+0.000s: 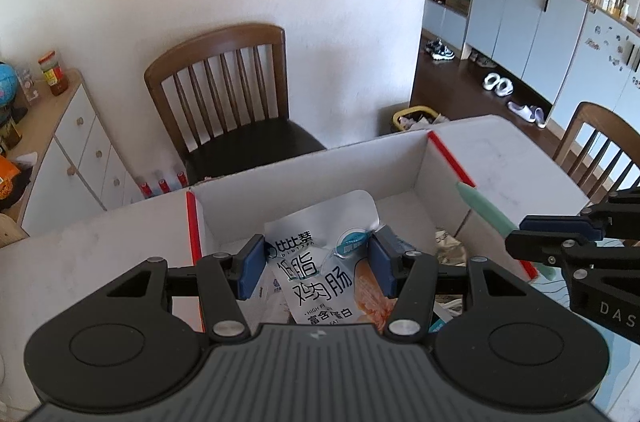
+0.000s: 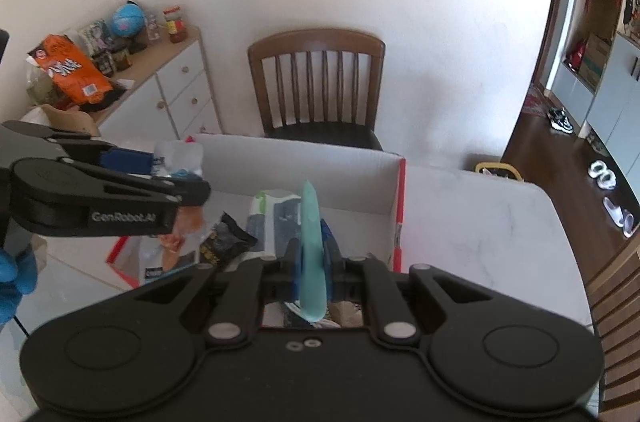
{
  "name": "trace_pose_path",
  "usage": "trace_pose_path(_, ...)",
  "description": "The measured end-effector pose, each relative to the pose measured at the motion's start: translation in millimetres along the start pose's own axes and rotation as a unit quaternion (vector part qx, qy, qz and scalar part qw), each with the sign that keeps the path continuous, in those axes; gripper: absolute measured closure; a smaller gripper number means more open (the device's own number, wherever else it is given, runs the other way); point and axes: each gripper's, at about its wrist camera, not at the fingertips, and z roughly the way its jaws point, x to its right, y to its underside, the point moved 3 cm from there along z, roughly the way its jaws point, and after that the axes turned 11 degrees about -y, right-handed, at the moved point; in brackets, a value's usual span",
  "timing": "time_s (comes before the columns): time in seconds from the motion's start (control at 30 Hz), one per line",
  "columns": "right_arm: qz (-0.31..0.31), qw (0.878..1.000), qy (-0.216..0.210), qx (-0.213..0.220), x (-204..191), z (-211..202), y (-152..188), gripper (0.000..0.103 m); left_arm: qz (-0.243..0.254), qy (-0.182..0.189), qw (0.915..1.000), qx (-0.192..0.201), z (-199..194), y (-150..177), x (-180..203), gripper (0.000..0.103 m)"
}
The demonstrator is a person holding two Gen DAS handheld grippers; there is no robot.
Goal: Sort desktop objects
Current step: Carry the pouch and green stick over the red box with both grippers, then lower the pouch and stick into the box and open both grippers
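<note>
A white cardboard box with red edges (image 1: 304,178) (image 2: 360,178) stands open on the table. My left gripper (image 1: 316,268) is shut on a silver snack pouch with Chinese print (image 1: 320,262) and holds it over the box; the pouch also shows in the right wrist view (image 2: 180,162). My right gripper (image 2: 314,262) is shut on a mint-green slender tool (image 2: 311,246), which points forward over the box and also shows in the left wrist view (image 1: 484,210). Several packets, one of them black (image 2: 224,242), lie inside the box.
A white marble table (image 2: 480,222) carries the box. A wooden chair (image 1: 224,94) stands behind it and another chair (image 1: 600,146) to the right. A white cabinet (image 2: 176,90) with clutter is at the left. A yellow basket (image 1: 416,116) sits on the floor.
</note>
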Motion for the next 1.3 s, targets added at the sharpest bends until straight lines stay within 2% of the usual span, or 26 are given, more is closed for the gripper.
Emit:
trace_pose_path(0.23,0.003,1.000,0.014,-0.021,6.9,24.5,5.9,0.093,0.027,-0.008,0.9995,-0.012,28.0,-0.3,5.2,0.049)
trace_pose_path(0.4,-0.002,0.999,0.022,-0.027,11.1,36.1,3.3,0.093,0.027,-0.010,0.9992,-0.029,45.9,-0.4,6.5,0.049)
trace_pose_path(0.73,-0.007,0.999,0.013,-0.037,12.5,63.5,6.6,0.093,0.036,-0.019,0.9978,-0.053,77.1,6.3,13.7,0.049)
trace_pose_path(1.07,-0.010,0.998,0.024,-0.064,12.8,87.5,23.3,0.093,0.072,-0.038,0.9953,-0.053,93.3,11.5,25.4,0.049)
trace_pose_path(1.3,-0.003,0.997,0.022,-0.079,16.0,96.1,35.0,0.093,0.073,-0.033,0.9950,-0.061,101.5,16.6,26.7,0.049)
